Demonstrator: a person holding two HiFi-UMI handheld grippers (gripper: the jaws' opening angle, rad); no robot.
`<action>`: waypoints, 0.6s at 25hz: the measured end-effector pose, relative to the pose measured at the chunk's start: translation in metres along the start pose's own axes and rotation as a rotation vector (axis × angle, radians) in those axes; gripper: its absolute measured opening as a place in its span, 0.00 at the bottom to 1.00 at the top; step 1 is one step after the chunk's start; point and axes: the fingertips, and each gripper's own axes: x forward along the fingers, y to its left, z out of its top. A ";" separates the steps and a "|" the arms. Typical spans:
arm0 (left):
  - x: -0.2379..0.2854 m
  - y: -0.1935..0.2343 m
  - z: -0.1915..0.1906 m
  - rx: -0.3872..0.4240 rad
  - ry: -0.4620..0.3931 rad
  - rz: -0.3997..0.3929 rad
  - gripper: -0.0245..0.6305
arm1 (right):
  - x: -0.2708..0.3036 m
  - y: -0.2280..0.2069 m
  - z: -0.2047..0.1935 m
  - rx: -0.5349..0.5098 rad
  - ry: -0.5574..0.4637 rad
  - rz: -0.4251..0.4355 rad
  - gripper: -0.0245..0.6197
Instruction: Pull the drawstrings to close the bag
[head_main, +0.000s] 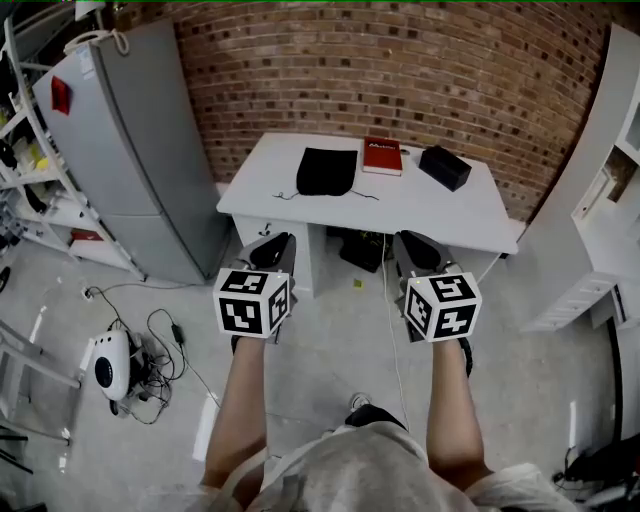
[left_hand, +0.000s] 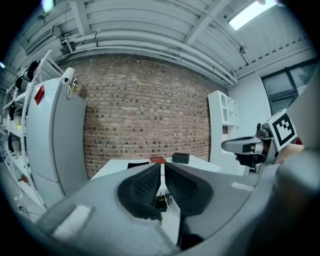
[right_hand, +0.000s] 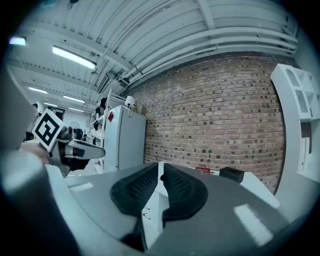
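A black drawstring bag lies flat on the white table against the brick wall, with a thin cord trailing from each lower corner. Both grippers are held level in the air well short of the table, over the floor. My left gripper has its jaws drawn together to a narrow slit, with nothing between them. The right gripper stands the same way, empty. In the left gripper view the bag shows far off as a dark patch.
A red book and a black box lie on the table to the right of the bag. A grey cabinet stands at the left and a white shelf unit at the right. Cables and a white device lie on the floor.
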 end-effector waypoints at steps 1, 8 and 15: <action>0.002 0.001 0.000 0.001 0.000 0.000 0.08 | 0.002 0.000 0.000 -0.002 0.002 0.000 0.10; 0.020 0.003 -0.001 -0.001 0.010 -0.006 0.13 | 0.012 -0.009 -0.004 -0.002 0.013 -0.003 0.14; 0.047 0.014 -0.004 -0.009 0.010 -0.010 0.19 | 0.040 -0.018 -0.013 0.005 0.032 0.016 0.19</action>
